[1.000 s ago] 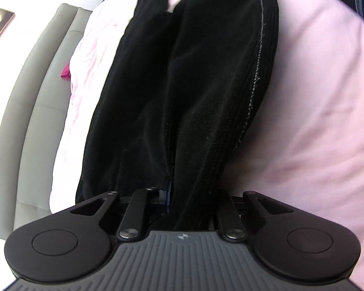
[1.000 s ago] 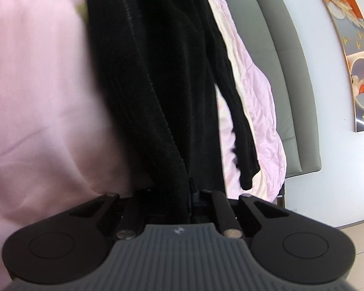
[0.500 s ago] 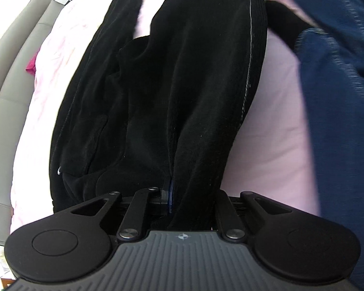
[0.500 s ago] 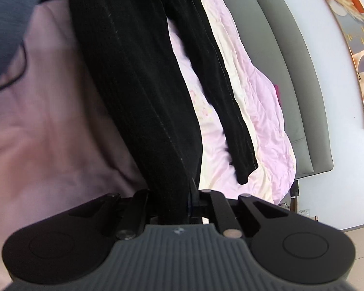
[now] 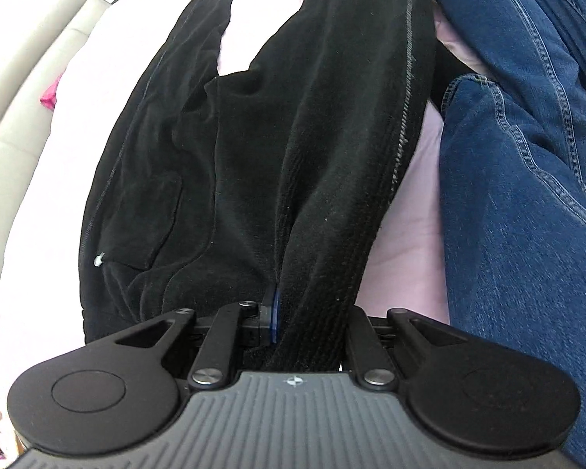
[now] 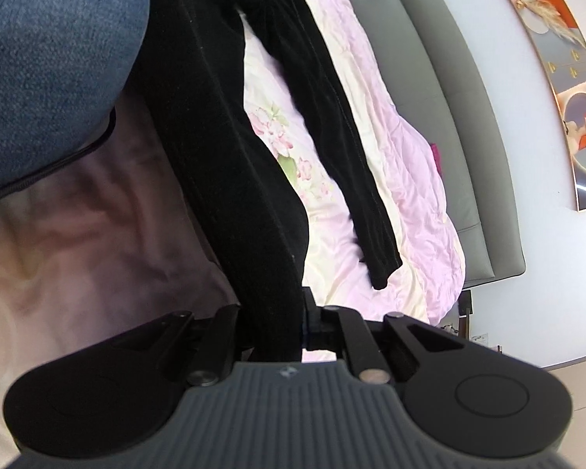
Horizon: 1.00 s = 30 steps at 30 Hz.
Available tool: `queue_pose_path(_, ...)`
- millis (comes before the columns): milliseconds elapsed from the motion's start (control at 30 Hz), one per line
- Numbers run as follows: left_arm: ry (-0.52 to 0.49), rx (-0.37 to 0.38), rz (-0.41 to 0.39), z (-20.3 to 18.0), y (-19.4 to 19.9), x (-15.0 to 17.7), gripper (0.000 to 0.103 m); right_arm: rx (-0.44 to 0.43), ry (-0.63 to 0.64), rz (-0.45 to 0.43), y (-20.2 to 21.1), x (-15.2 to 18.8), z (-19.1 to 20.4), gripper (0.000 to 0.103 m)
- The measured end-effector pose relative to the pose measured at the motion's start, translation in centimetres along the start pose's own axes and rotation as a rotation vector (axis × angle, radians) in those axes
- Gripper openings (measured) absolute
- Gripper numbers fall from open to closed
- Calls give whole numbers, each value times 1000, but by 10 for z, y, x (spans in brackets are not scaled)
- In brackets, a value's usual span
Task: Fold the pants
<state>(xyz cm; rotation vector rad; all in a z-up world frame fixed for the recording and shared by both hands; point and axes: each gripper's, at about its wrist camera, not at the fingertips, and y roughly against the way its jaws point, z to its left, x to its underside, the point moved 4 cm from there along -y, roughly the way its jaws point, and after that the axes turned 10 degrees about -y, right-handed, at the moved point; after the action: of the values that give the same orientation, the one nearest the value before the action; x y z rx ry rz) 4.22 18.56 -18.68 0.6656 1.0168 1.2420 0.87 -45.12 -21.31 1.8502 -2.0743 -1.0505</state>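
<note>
Black velvety pants [image 5: 254, 156] lie on a pink quilt. My left gripper [image 5: 293, 320] is shut on the pants at the waist end, with the fabric bunched between the jaws and running up away from it. My right gripper [image 6: 281, 324] is shut on the end of one pant leg [image 6: 230, 136], which hangs stretched from the jaws. The other leg [image 6: 340, 133] lies loose on the quilt, its hem to the right of my right gripper. The fingertips of both grippers are hidden by the fabric.
The pink quilt [image 6: 402, 179] with a flower print covers a bed with a grey padded headboard [image 6: 449, 97]. A person's blue jeans [image 5: 519, 203] fill the right of the left wrist view and the upper left of the right wrist view [image 6: 50, 58]. A picture [image 6: 558, 78] hangs on the wall.
Both grippers have kept their hold and lifted back, so more of the pants and quilt shows. The jeans have come into both views and the two legs have spread apart.
</note>
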Motion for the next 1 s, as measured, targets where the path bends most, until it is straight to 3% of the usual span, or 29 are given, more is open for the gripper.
queue_pose_path(167, 88, 37, -50, 33, 5, 1, 12, 21, 2, 0, -23, -7, -25, 5)
queue_pose_path(433, 241, 46, -132, 150, 9, -3, 11, 90, 65, -8, -83, -41, -109, 5)
queue_pose_path(600, 375, 66, -148, 233, -15, 14, 10, 62, 158, 28, -154, -80, -180, 5)
queue_pose_path(767, 527, 50, -85, 295, -67, 32, 14, -19, 252, 123, -262, -131, -224, 7)
queue_pose_path(833, 587, -7, 8, 309, -102, 36, 24, -36, 244, 198, -314, -150, -228, 16)
queue_pose_path(867, 623, -39, 56, 313, -116, 38, 33, -15, 261, 231, -339, -157, -227, 27)
queue_pose_path(900, 662, -72, 102, 317, -131, 39, 37, 53, 299, 253, -362, -164, -222, 45)
queue_pose_path(967, 720, -93, 158, 317, -151, 40, 38, 246, 300, 270, -399, -181, -216, 60)
queue_pose_path(1000, 720, -90, 178, 313, -159, 40, 40, 300, 241, 263, -410, -187, -216, 65)
